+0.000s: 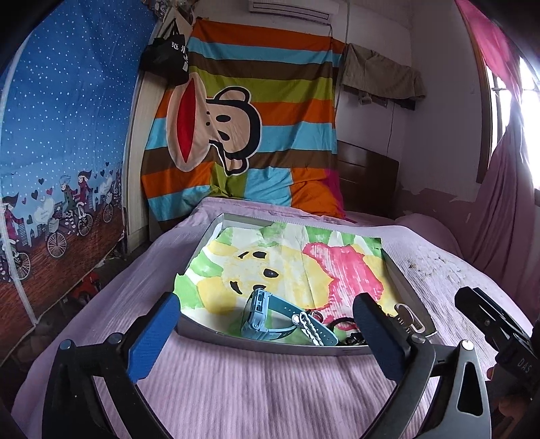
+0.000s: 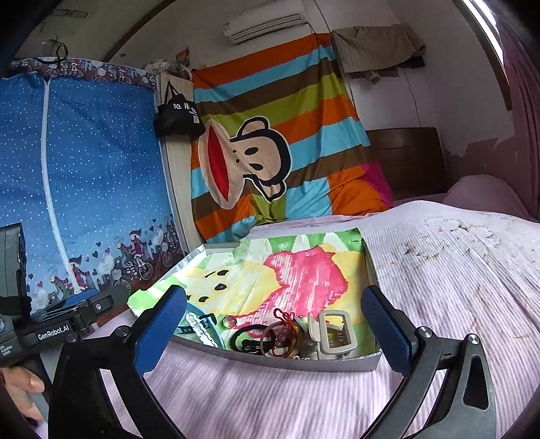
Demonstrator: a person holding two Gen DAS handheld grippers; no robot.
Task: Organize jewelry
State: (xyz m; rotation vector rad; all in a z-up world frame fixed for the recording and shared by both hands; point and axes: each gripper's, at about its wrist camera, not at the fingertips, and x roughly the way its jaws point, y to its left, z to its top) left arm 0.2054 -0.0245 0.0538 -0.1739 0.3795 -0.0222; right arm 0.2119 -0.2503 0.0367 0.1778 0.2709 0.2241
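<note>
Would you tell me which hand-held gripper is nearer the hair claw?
Right. The hair claw lies just ahead of the right hand-held gripper; the left hand-held gripper faces the watch, leftward.

Ahead of me: striped monkey sheet [image 1: 243,111] on wall, blue wardrobe [image 1: 64,141] at left, black bag [image 2: 179,114], AC unit [image 2: 266,22], pink curtain [image 1: 499,209].

A bed [image 1: 236,388] is covered in lilac cloth; a striped cartoon sheet [image 1: 256,111] is hung behind. Daylight is admitted through a pink-curtained window [image 1: 519,111].
</note>
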